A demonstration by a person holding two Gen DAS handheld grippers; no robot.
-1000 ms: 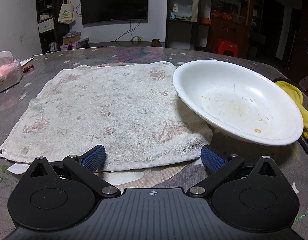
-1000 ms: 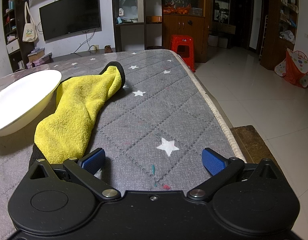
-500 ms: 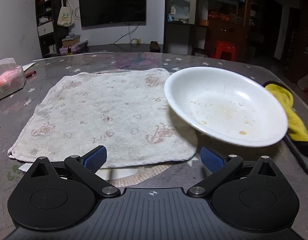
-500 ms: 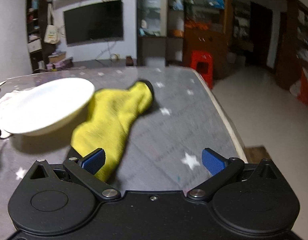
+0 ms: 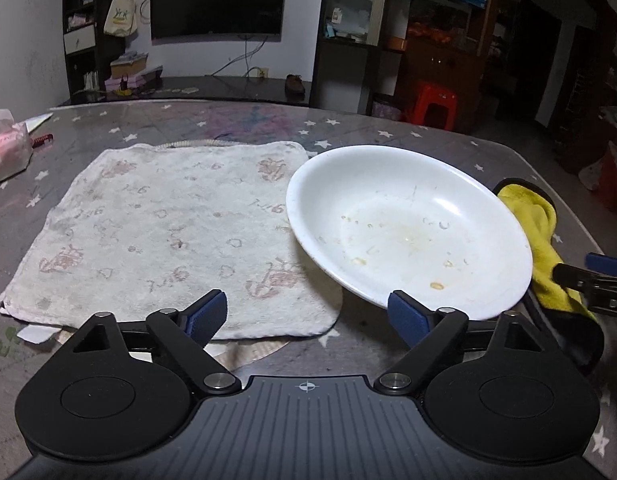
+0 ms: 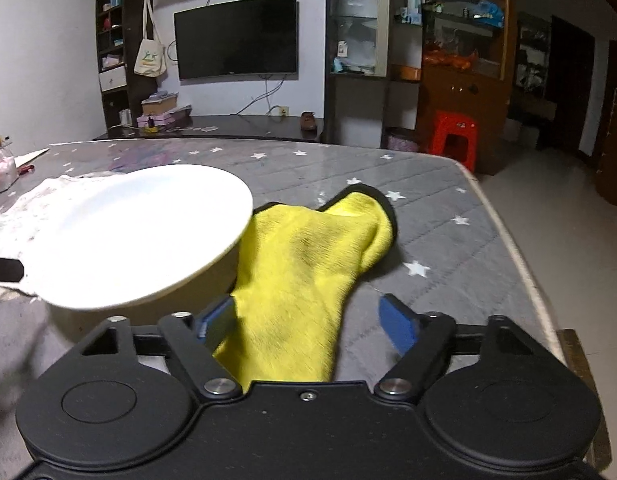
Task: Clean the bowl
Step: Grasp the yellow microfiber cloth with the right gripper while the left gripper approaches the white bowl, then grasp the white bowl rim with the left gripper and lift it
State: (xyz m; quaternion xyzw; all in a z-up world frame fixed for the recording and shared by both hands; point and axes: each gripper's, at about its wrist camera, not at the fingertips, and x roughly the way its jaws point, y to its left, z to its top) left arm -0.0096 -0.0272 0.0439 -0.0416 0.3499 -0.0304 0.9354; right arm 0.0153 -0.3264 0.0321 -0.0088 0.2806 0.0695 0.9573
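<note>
Left wrist view puts my left gripper low over the near edge of the table, its jaws spread wide with nothing between them. One blue pad sits over the near hem of the pale patterned towel, which lies flat on the grey star-print cover; the other pad is at the near rim of the white bowl. I cannot tell whether that pad touches the rim. The bowl rests to the right of the towel, overlapping the towel's right edge, and its inside carries yellowish smears and a few crumbs. Beyond the bowl's right rim lies the yellow cloth, and the tip of my other claw shows at the frame's right edge, on that cloth.

From the right wrist camera, my right gripper is also wide open, with the near end of the yellow cloth lying between its fingers, nearer the left one; the jaws are not closed on it. The bowl is just left of the cloth, its rim overhanging the cloth's edge. This view is slightly blurred. A pink packet sits at the table's far left.
</note>
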